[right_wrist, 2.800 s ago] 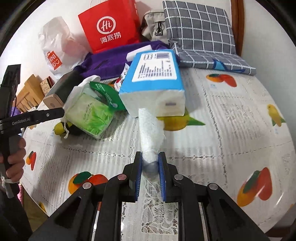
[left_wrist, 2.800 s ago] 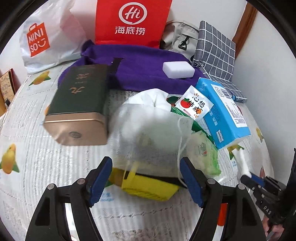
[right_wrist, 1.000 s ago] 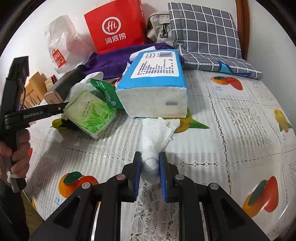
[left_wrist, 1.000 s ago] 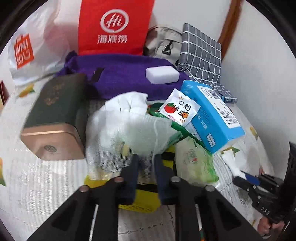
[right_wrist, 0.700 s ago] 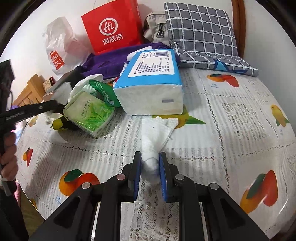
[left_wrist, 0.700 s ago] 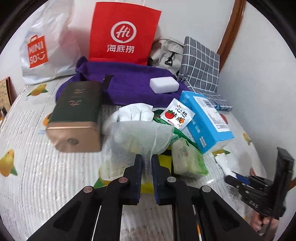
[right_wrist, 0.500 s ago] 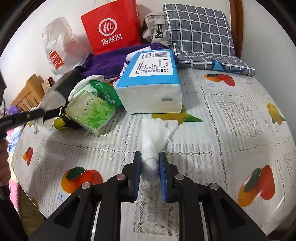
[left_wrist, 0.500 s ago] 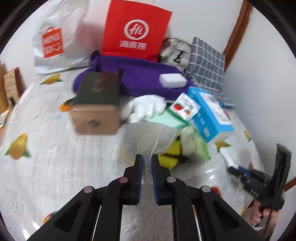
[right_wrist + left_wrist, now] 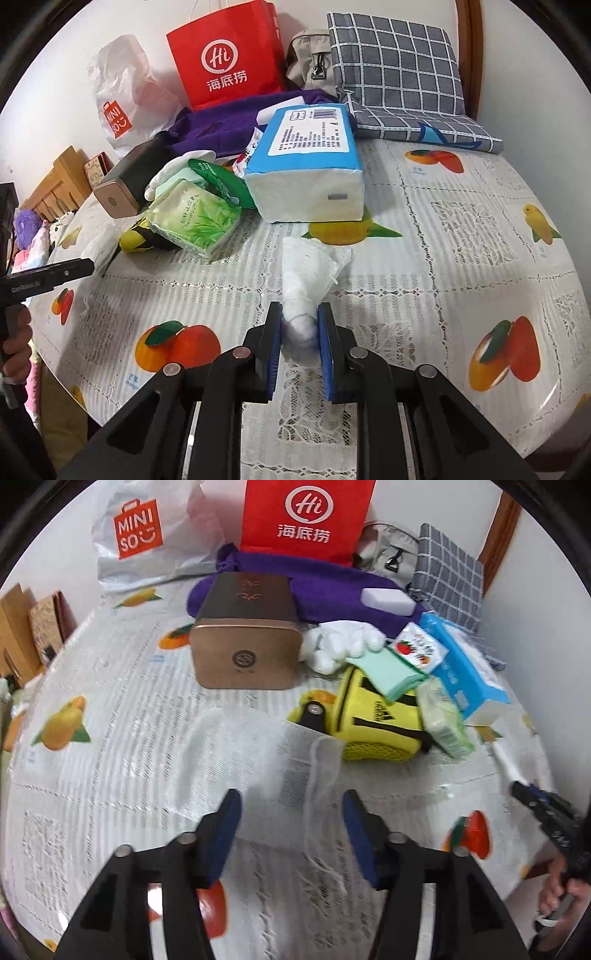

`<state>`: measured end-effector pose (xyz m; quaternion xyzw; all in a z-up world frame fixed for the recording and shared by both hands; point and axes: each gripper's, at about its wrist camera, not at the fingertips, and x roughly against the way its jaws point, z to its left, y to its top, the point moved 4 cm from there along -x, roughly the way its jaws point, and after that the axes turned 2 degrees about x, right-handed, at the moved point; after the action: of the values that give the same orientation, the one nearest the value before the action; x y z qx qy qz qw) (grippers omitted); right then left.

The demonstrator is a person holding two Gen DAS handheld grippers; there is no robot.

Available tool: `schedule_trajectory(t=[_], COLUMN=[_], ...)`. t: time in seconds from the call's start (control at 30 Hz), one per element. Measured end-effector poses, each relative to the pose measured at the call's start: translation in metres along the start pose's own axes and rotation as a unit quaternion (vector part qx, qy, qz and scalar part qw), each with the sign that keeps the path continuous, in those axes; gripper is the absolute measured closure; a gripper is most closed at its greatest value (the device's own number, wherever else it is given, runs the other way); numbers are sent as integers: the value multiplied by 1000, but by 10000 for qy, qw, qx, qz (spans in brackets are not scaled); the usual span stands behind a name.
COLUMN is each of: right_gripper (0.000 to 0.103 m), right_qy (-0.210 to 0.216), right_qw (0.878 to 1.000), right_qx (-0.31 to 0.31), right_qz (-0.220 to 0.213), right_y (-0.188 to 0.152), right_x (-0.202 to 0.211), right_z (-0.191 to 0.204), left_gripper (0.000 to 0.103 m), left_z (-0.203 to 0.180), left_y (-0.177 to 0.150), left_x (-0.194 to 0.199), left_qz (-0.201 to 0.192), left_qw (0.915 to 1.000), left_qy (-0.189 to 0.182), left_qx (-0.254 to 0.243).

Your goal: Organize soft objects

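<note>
The left gripper has just been opening its jaws; they now stand wide, pads clear of the white mesh bag, which lies flat on the counter between and just ahead of the fingertips, its drawstring trailing toward the right finger. The right gripper is clamped on a crumpled white tissue, whose long axis runs straight forward from the jaws. The remaining pile, yellow pouch, green tissue pack and blue tissue pack, lies beyond the bag to the left gripper's right. Judging by this, the tissue must travel leftward to the bag's mouth.
</note>
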<state>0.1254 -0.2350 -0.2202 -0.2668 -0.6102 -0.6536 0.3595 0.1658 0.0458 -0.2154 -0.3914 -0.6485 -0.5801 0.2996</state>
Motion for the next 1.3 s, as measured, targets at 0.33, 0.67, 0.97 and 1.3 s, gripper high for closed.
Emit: schedule_trajectory(t=[0.33,0.67,0.97,1.3], right_gripper=[83,83,83,84], right_qy=[2,13,-107,-112], right_qw=[9998,9999,9999,9999], right_qx=[-119,-91,12,56], right_qz=[143,58,6,-18], right_y=[-2,4,7,10], right_x=[-16,-24,-27,-15], right_z=[-10,-10,-7,-1], left_gripper=[19,50,96,98], left_z=[6,20,48,38], left_y=[13,25,27,22], left_x=[-25,-30,-28,-4], left_qz=[-272,-613,-569,-591], left_qw=[9978,9980,9973,9975], left_qy=[441,165,-189,-221], left_qx=[-416,-57,424,325])
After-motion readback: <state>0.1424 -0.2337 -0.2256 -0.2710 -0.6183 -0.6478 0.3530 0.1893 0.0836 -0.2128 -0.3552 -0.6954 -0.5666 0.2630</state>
